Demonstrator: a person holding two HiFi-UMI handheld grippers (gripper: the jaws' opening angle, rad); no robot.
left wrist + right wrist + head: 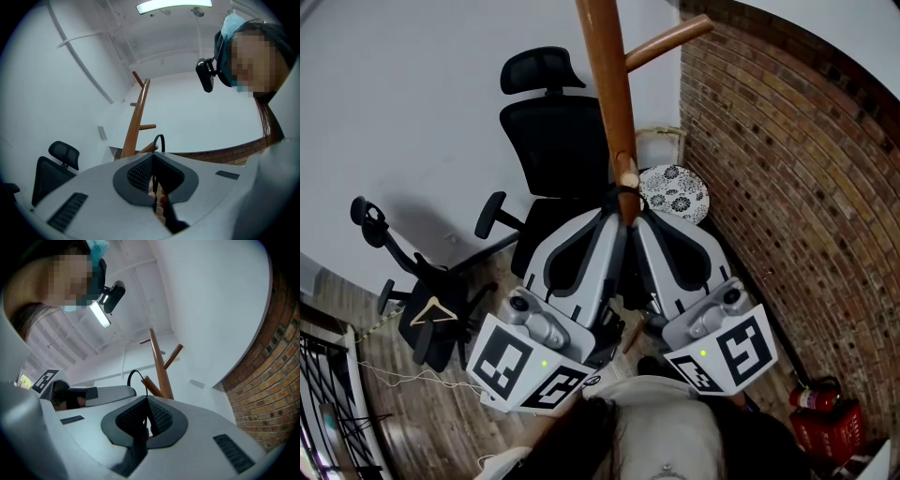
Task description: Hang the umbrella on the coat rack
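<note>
Corner of white wall and brick wall (787,169); coat rack (609,84) stands there, office chair (548,131) behind rack. Left gripper (153,164) and right gripper (145,411) both clamped on umbrella strap loop (623,194) at rack's low peg (626,174). Rest of umbrella hidden below grippers. I'd hold loop spread, slide it past peg tip, free 2 grips only once seated

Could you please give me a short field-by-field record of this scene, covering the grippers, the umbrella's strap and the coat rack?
left gripper: shut on the strap loop
right gripper: shut on the strap loop
strap loop: thin, black, arching above both jaw pairs
peg: short wooden stub, with the loop at its tip; whether the loop is fully over it cannot be told
coat rack: upright wooden pole near the brick wall
behind the rack: black office chair
</note>
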